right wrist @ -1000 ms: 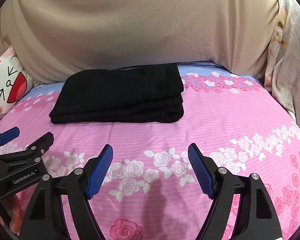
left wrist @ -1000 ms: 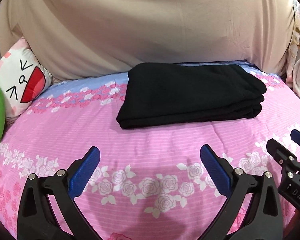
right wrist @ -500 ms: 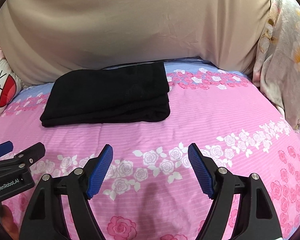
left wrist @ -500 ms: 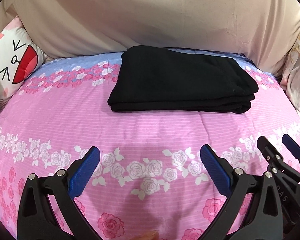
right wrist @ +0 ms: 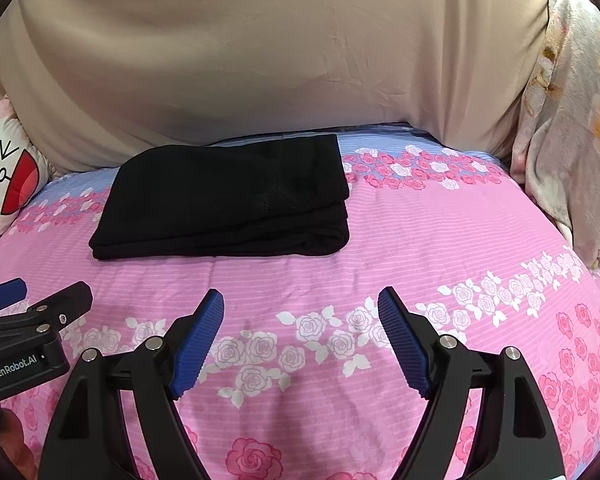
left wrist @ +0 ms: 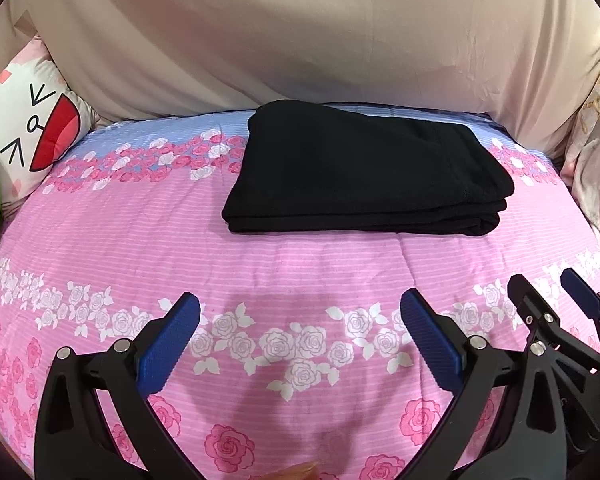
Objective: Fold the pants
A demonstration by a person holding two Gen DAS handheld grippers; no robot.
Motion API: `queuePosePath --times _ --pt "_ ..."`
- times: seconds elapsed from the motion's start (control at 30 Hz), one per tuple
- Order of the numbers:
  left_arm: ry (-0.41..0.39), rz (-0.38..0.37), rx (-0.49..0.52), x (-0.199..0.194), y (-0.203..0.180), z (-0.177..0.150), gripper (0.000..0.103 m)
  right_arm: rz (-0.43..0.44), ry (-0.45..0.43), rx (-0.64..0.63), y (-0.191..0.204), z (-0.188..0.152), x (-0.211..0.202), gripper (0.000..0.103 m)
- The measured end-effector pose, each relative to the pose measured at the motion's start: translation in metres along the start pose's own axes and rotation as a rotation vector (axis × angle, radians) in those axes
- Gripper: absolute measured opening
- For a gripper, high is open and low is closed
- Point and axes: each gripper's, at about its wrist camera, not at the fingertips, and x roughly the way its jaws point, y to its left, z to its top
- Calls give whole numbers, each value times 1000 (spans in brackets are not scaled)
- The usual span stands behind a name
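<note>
Pants [left wrist: 364, 172], black and already folded into a compact stack of layers, lay on the pink floral bed [left wrist: 300, 264] near its far edge, just before the beige headboard [left wrist: 300, 40]. Left gripper [left wrist: 300, 332] and right gripper [right wrist: 300, 332] hovered side by side over the bedding, well short of the stack, jaws spread and holding nothing. Folding appeared complete or nearly so; any next move would call only for tidying the slightly uneven right-hand edge, or withdrawal.
</note>
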Motion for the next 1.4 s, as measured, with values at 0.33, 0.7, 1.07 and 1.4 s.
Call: queuePosePath --times 0.33,0.7,1.07,1.4 --pt "-6 21 6 0 0 1 98 5 1 -5 3 1 0 77" --pt "-9 27 4 -3 0 2 98 5 -1 -7 9 -1 -3 77" --pt "-15 29 12 -5 0 3 98 1 -5 -3 9 -1 -5 78" --pt "-28 50 43 -5 -2 3 98 5 -1 -8 10 0 -4 78"
